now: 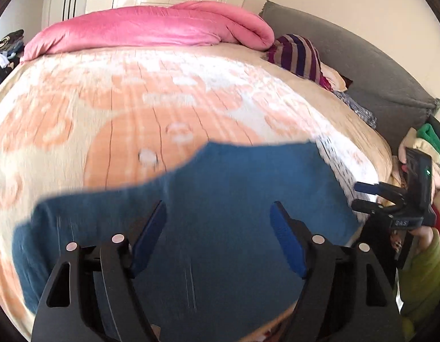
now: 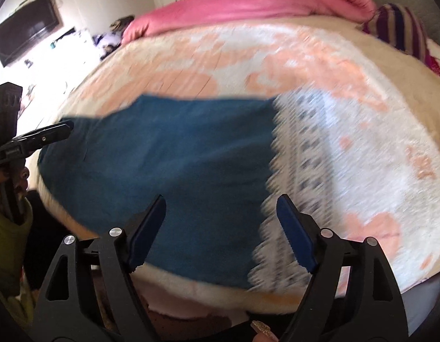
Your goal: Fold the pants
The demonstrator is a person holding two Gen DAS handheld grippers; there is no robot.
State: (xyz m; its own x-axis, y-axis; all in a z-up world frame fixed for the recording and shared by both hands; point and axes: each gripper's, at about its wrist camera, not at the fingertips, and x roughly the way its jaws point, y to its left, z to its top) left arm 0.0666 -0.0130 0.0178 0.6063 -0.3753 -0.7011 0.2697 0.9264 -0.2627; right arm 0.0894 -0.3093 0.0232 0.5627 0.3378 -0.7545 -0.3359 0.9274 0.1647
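The teal-blue pants [image 1: 208,199] lie flat on the bed near its front edge; they also show in the right wrist view [image 2: 174,154]. A white patterned cloth [image 2: 299,154] lies along their right side. My left gripper [image 1: 218,213] is open, hovering over the middle of the pants, holding nothing. My right gripper [image 2: 221,208] is open over the pants' right part near the patterned cloth, empty. The right gripper also shows in the left wrist view [image 1: 359,196] at the right, and the left gripper in the right wrist view [image 2: 63,129] at the left. Both views are motion-blurred.
The bed has a peach-and-white blanket [image 1: 134,99]. A pink duvet [image 1: 151,28] is bunched at the far side. A striped cushion [image 1: 299,54] and a grey headboard [image 1: 362,65] are on the right. A dark TV [image 2: 26,31] hangs on the left wall.
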